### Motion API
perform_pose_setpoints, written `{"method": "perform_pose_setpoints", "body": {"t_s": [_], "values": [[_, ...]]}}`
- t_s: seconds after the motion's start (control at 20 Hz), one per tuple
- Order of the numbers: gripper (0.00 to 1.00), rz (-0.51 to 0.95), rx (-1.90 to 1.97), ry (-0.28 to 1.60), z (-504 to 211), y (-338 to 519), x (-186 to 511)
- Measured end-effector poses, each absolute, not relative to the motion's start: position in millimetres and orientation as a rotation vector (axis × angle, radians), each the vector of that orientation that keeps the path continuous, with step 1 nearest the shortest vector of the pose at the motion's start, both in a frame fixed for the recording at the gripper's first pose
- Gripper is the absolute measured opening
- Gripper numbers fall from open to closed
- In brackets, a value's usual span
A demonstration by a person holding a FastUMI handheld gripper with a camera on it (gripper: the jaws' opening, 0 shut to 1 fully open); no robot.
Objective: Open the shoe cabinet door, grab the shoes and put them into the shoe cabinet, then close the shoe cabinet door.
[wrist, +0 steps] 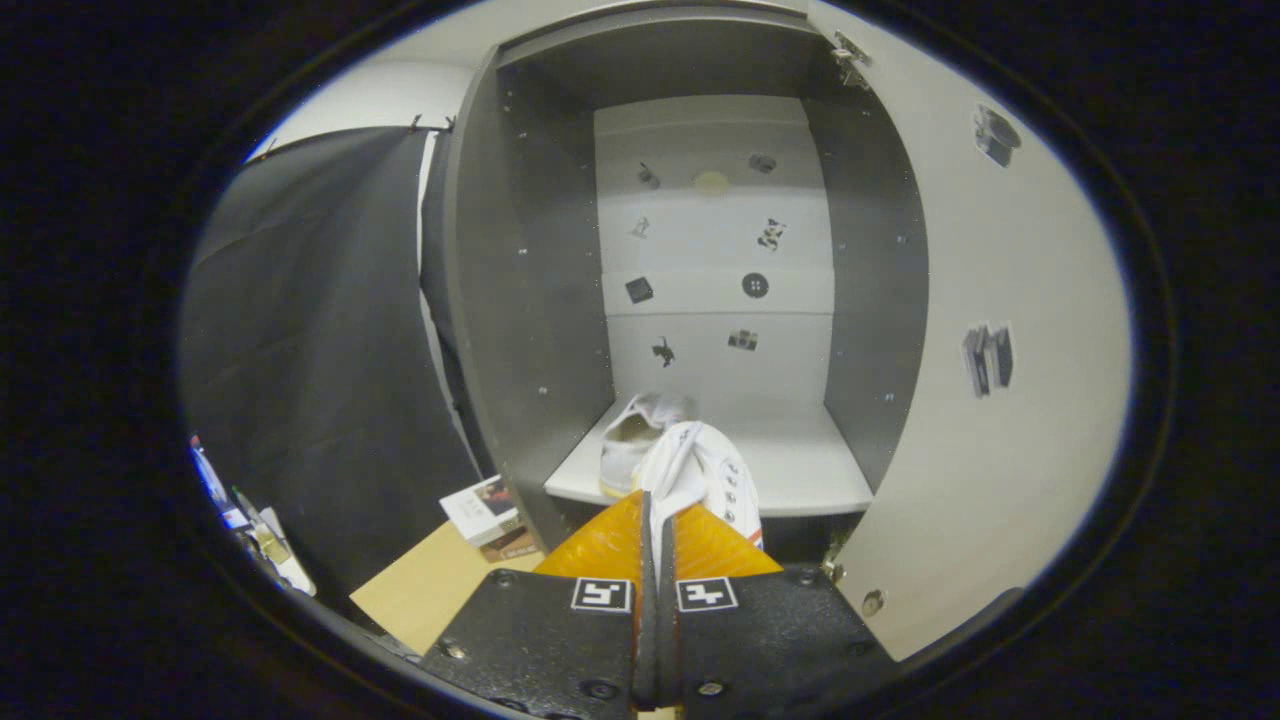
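A: Where is the tool [657, 510]?
B: Right in front of the open cabinet [520, 300], its fingers drawn together on a thin white part of a shoe [705, 470], clamped from both sides.

A: And that shoe?
B: It hangs just ahead of the fingertips, over the front edge of the shelf [800, 470]. The laces and eyelets face up and right.

A: The other shoe?
B: A second shoe [635, 435] sits on the shelf, to the left, touching or nearly touching the held one; I cannot tell which. Its opening faces up.

A: The door?
B: The door [980, 400] stands swung wide to the right, its inner side showing a few stickers. A hinge [848, 55] shows at its top corner.

A: Anything else?
B: Small stickers dot the back panel [715, 250] of the cabinet. To the left, below the cabinet, a box [482, 508] lies on a light wooden surface [440, 590], and a dark cloth [320, 350] hangs beyond it.
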State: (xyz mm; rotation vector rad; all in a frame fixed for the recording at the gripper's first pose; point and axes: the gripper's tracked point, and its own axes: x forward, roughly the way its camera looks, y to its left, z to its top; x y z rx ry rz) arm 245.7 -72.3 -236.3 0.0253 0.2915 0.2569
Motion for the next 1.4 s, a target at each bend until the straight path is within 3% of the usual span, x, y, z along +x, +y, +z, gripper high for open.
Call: {"method": "perform_pose_setpoints", "body": {"t_s": [0.45, 0.7, 0.95, 1.15, 1.4], "values": [[0.04, 0.103, -0.098, 0.142, -201, -94, 380], [0.04, 0.046, -0.177, 0.154, -225, -114, 435], [0.03, 0.046, -0.172, 0.266, -291, -122, 453], [0.04, 0.130, -0.105, 0.259, -294, -98, 449], [0.07, 0.074, -0.114, 0.276, -295, -104, 453]]}}
